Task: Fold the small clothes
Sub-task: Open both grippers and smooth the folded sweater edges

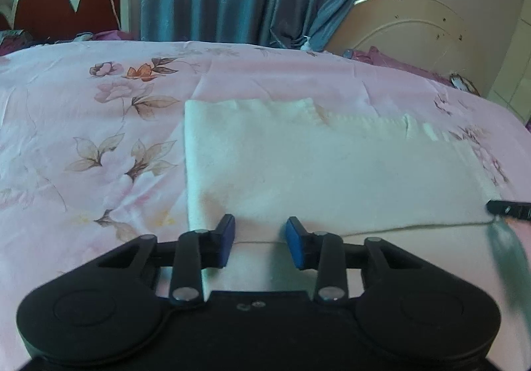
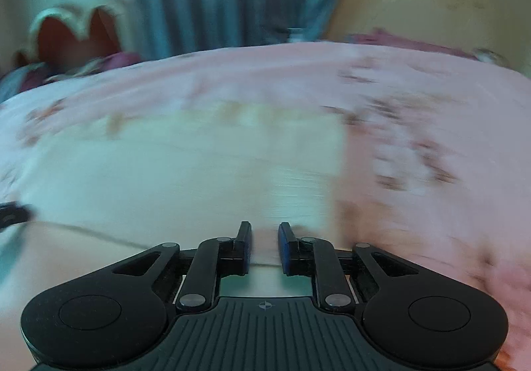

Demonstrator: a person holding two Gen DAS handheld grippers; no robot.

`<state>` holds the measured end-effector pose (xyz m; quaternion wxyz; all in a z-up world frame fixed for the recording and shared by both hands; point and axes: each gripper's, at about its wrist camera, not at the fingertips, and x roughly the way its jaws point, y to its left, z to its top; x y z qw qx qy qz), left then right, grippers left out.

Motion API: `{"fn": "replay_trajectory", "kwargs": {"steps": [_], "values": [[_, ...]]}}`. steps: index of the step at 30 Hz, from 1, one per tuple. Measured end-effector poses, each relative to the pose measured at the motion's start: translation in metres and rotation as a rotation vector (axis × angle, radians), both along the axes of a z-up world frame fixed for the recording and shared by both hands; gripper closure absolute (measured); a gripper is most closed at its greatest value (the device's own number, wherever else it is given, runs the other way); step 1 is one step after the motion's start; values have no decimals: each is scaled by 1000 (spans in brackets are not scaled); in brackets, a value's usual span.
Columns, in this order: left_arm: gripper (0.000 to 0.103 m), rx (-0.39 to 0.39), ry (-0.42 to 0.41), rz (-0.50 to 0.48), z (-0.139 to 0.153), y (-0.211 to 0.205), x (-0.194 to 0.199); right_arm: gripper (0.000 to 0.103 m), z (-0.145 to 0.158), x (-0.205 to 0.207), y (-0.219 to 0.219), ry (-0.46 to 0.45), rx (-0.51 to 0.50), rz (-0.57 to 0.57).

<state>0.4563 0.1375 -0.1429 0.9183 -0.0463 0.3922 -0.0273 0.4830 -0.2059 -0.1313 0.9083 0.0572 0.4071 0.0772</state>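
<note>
So it's a bed [image 1: 99, 145] with a pink sheet, printed all over with brownish leaves and pale flowers. Lying flat right on it, about the middle, is a folded white cloth [image 1: 315, 165], more or less rectangular, its far edge a bit wavy and stepped. At the far edges there's some purple bedding [image 1: 391, 60] bunched up by the headboards.
</note>
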Motion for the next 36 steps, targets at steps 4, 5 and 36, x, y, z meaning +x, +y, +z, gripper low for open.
{"fn": "replay_trajectory", "kwargs": {"steps": [4,5,36], "values": [[55,12,-50,-36,18,-6,12,101,19,2,7,-84,7,43],[54,34,-67,-49,21,-9,19,101,22,6,11,-86,26,57],[52,51,-68,-18,19,-17,54,90,26,39,67,-33,20,82]]}}
